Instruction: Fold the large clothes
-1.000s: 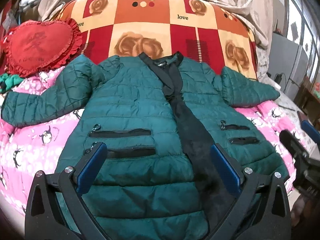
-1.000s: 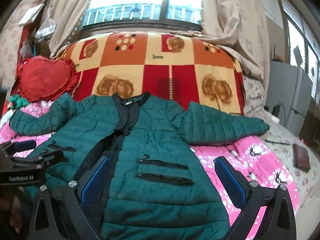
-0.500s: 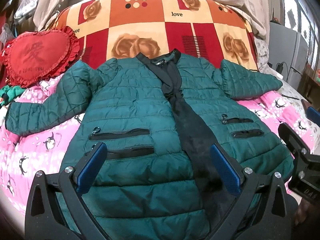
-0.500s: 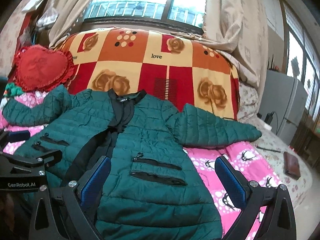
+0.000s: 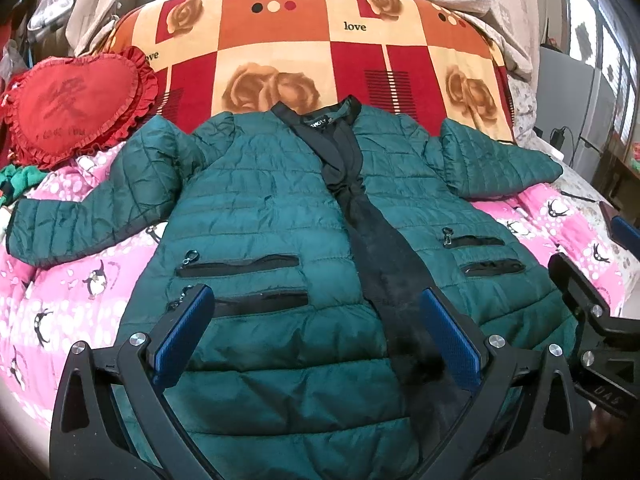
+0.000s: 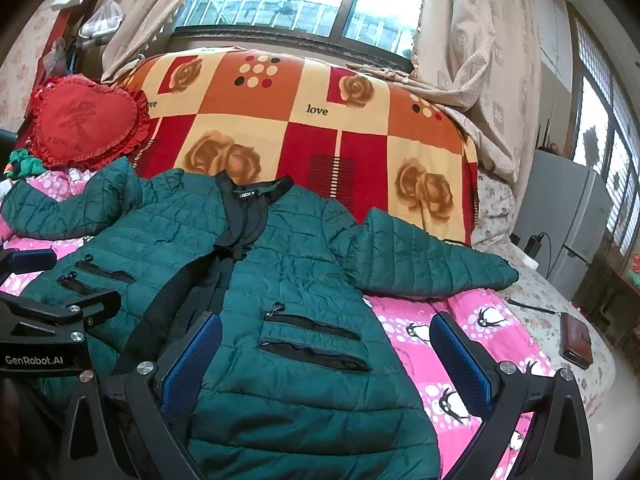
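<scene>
Lying flat across the centre of both frames, the green quilted jacket (image 5: 260, 216) (image 6: 288, 264) is spread front-up on the pink penguin bedspread (image 5: 68, 280), sleeves out to either side. Your left gripper (image 5: 316, 320) and right gripper (image 6: 326, 344) both hover at the bottom of their frames, jaws spread wide, holding nothing.

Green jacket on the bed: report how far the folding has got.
Done: the green jacket lies spread flat, front up, on the pink penguin sheet, sleeves out to both sides. In hand: nothing; the left gripper and right gripper hover open above the hem. Left: every fold, sleeves and body.
</scene>
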